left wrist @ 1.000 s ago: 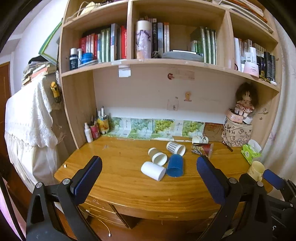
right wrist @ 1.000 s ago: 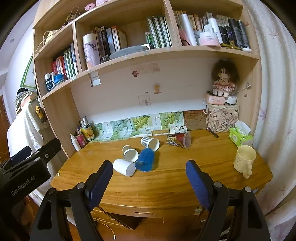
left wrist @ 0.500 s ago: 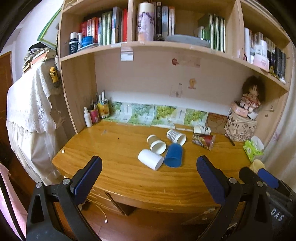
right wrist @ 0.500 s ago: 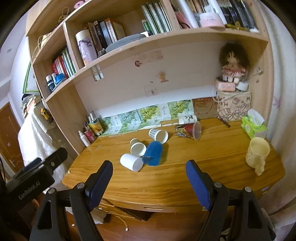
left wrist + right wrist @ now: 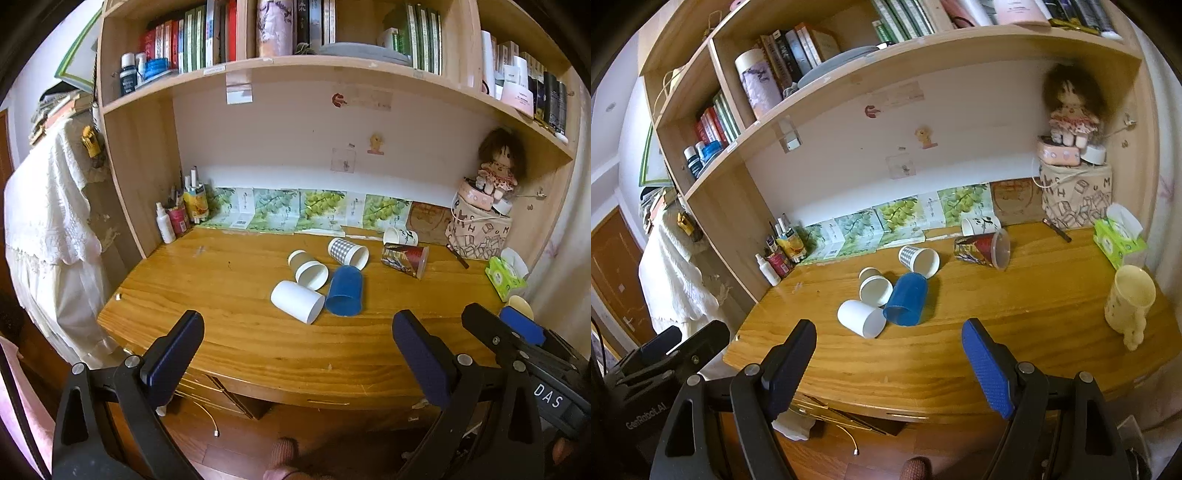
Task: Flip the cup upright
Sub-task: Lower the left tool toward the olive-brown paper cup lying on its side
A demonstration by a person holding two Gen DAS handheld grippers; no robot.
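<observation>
Scene: 6 cups lie on their sides on a wooden desk [image 5: 229, 332] under a bookshelf, and we hold both tools short of its near edge.
Left gripper [image 5: 295, 347]: jaws wide apart, empty, well short of the cups.
Right gripper [image 5: 888, 354]: jaws wide apart, empty, level with the desk's near edge.
White cup [image 5: 297, 301]: nearest to us, on its side, mouth toward the near right, touching or just beside the blue cup.
Blue cup [image 5: 345, 291]: on its side, mouth toward us, at the centre of the cluster.
Brown cup [image 5: 307, 268]: just behind the white cup, mouth toward us.
Checked cup [image 5: 348, 252]: farther back, mouth to the right.
Red cup [image 5: 404, 257]: on its side, to the right of the checked one.
Far cup [image 5: 400, 235]: white with a print, tipped over against the back wall.
Mug [image 5: 1130, 301]: upright at the right edge, apart from the cluster.
Stage: we judge no cup is righted yet; the reach is not made.
Risk 1: the cups sit packed, so a jaw sliding in for the white one may nudge the blue one and set it rolling.
Risk 2: thin paper walls may crush under a hard squeeze.
Risk 3: a cup gripped near its rim could slip out mid-turn and roll off the near edge.
</observation>
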